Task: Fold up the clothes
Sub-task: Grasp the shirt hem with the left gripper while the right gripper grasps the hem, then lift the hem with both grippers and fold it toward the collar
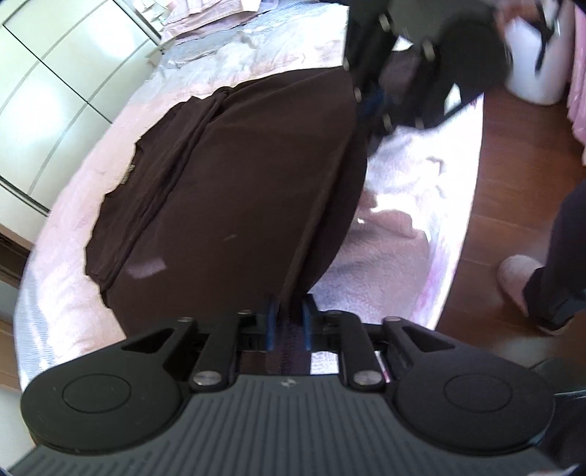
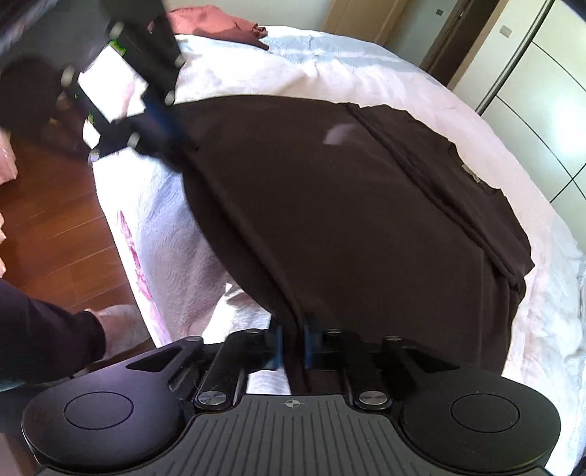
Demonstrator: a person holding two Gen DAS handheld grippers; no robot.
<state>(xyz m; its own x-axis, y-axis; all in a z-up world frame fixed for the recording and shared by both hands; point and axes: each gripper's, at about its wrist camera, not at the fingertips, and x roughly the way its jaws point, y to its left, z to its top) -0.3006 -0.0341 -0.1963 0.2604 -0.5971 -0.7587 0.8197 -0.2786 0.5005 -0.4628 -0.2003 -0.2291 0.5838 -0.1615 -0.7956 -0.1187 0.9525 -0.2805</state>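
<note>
1. A dark brown shirt (image 1: 238, 190) lies spread on a bed covered by a pale pink bedspread (image 1: 66, 293). One long side is already turned in, leaving a raised fold line that runs the length of the cloth.
2. The left gripper (image 1: 289, 322) has its blue-edged fingers drawn narrow, with a lifted hem edge of the shirt pinched between them. The cloth rises from the bed to the fingers in a taut ridge.
3. The right gripper (image 2: 293, 340) has its fingers nearly together and clamps the same hem edge at another point. In the left wrist view it appears blurred at the far end of that edge (image 1: 370, 106).
4. In the right wrist view the left gripper shows blurred at the upper left, its fingers at the shirt's far corner (image 2: 172, 142).
5. A neck label (image 2: 472, 175) marks the collar end, which rests flat on the bedspread away from both grippers.
6. A reddish garment (image 2: 219, 22) lies apart on the bed's far side.
7. Beside the bed are a wooden floor (image 1: 520, 164), a slipper (image 1: 516, 278) and a white bucket (image 1: 534, 66).
</note>
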